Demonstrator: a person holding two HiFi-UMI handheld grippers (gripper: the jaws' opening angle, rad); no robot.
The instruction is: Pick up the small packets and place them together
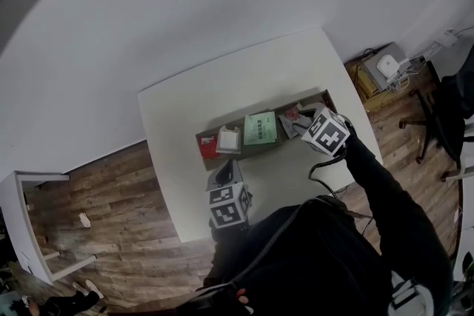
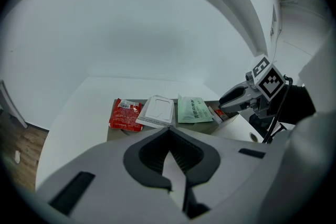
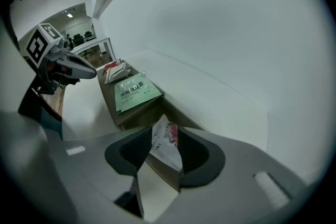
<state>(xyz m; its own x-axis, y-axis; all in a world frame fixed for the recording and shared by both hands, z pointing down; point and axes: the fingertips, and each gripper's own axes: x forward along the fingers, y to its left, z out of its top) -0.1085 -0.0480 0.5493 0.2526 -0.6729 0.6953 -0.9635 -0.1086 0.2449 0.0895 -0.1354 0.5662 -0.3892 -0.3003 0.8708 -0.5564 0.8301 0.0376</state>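
Jaws of right gripper [image 3: 161, 140] flank a packet [image 3: 167, 136] at the box's [image 3: 134, 115] edge.

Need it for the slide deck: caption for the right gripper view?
Right gripper, jaws apart around a small white packet at the brown tray's end, green packet lying further along it.

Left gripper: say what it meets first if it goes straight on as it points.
Probably the white windowed packet on the brown cardboard tray; depth is unclear, so the tray's near edge may come first.
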